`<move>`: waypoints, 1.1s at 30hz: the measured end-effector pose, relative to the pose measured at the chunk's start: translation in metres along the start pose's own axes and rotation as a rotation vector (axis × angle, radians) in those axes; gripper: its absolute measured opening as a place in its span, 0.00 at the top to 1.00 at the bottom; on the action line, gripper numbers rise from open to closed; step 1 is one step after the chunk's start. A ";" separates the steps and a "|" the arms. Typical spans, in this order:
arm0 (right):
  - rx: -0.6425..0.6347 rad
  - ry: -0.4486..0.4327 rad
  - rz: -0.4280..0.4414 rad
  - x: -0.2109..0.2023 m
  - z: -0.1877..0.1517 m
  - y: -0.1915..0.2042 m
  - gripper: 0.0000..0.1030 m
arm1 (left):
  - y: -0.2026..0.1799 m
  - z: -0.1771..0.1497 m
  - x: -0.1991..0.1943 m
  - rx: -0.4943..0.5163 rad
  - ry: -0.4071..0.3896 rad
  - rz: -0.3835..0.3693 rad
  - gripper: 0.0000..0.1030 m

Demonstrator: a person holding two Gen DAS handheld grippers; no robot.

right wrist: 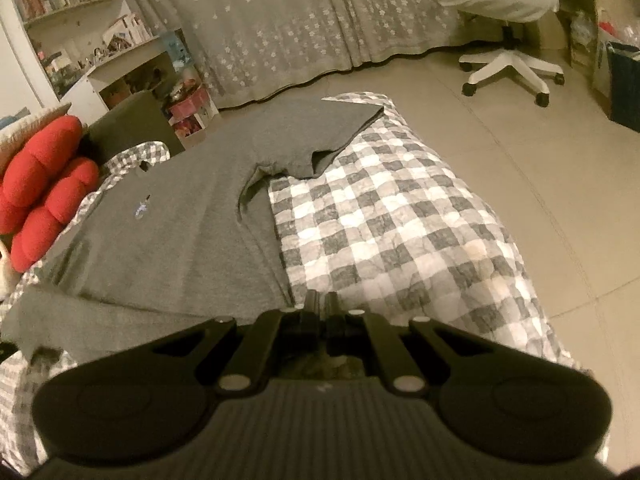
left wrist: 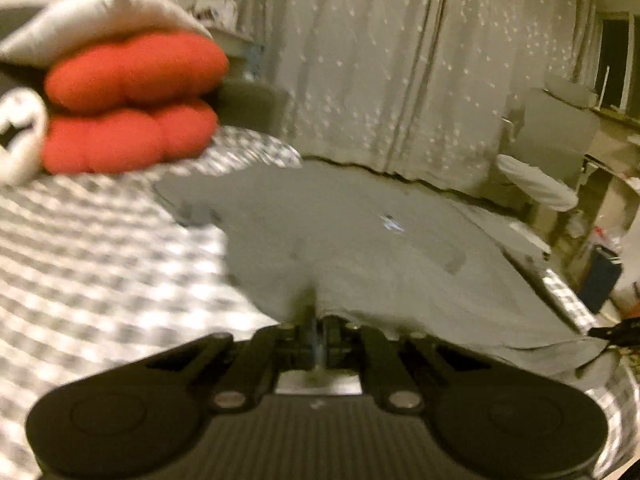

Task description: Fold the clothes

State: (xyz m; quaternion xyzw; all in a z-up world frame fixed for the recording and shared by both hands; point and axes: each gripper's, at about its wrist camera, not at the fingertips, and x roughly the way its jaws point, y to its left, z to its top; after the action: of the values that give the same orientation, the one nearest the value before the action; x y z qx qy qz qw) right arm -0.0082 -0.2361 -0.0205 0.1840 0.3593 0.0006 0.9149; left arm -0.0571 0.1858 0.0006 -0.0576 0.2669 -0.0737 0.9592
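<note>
We judge the main risk here to be the cloth slipping: each gripper has only a thin pinch of the hem, and if the two hands lift or swing over unevenly, one corner could pull free and the fold would land crooked. The far sleeve (right wrist: 340, 136) is already turned under near the bed's far edge, so it could bunch further as the body is drawn over it. The grey T-shirt (right wrist: 180, 224) lies spread chest-up across the checked quilt (right wrist: 400, 232), collar toward the red cushions (right wrist: 48, 184) at the bed's left side, hem at the near edge. Our left gripper (left wrist: 318, 316) is fully closed with the near hem nipped between its fingers, the cloth tenting up to that point; the view is blurred, so how deep the bite goes we cannot tell. Our right gripper (right wrist: 320, 308) is likewise fully closed at the hem's right corner, where the shirt meets the quilt, and seems to clamp that edge.
</note>
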 end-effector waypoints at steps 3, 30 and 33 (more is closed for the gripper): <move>0.005 -0.006 0.011 -0.010 0.000 0.000 1.00 | 0.011 0.003 -0.020 0.053 -0.027 0.045 0.98; 0.007 0.116 0.214 -0.048 -0.010 0.028 0.61 | 0.040 -0.078 -0.083 0.332 0.203 -0.006 0.96; 0.027 0.140 0.222 -0.036 -0.006 0.032 0.61 | 0.050 -0.080 -0.086 0.296 0.205 -0.034 0.93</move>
State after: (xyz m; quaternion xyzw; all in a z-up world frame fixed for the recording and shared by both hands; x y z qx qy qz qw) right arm -0.0348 -0.2088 0.0102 0.2343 0.3996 0.1096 0.8794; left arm -0.1661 0.2442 -0.0316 0.0874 0.3486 -0.1340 0.9235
